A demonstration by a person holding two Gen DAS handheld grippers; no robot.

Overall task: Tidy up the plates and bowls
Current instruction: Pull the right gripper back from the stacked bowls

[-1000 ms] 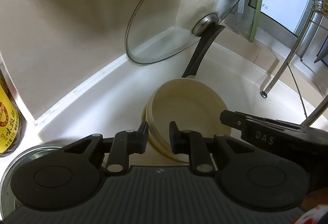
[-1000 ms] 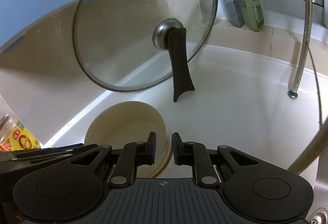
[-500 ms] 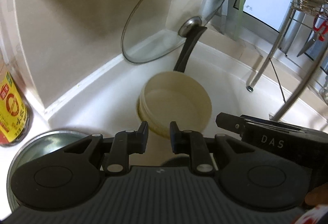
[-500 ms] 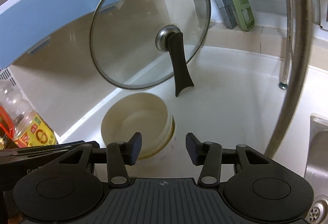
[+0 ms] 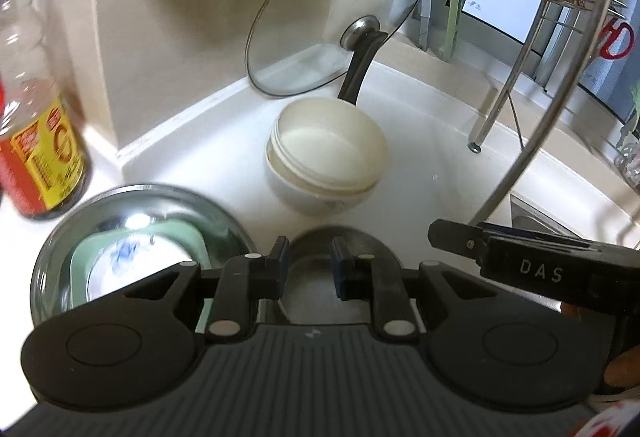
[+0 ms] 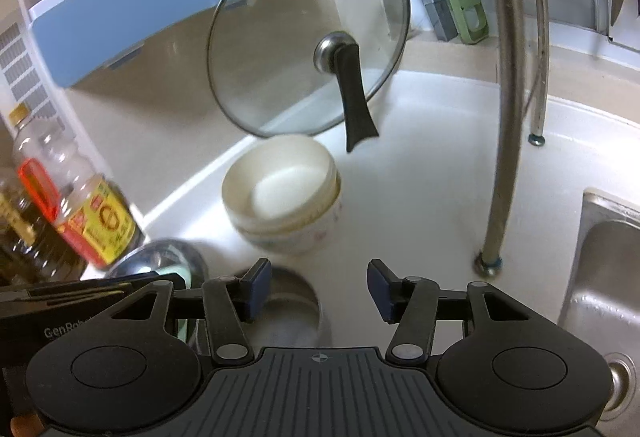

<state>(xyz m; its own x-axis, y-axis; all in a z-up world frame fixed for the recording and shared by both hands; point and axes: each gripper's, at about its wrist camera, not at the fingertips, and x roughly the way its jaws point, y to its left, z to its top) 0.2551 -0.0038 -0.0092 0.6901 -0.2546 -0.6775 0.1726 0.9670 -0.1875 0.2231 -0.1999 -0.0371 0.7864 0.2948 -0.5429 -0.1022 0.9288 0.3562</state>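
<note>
Both grippers hover over the white countertop. The right gripper has its jaws spread wide; the left gripper keeps a narrow gap, holding nothing. The stacked cream bowls sit ahead, below the leaning glass lid, near the steel basin.

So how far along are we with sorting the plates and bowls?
Done: the cream bowls sit nested in one stack below the leaning glass lid. In hand: nothing; the left gripper and right gripper are both open and empty. Left: a green dish inside the steel bowl, plus a partly hidden steel dish.
</note>
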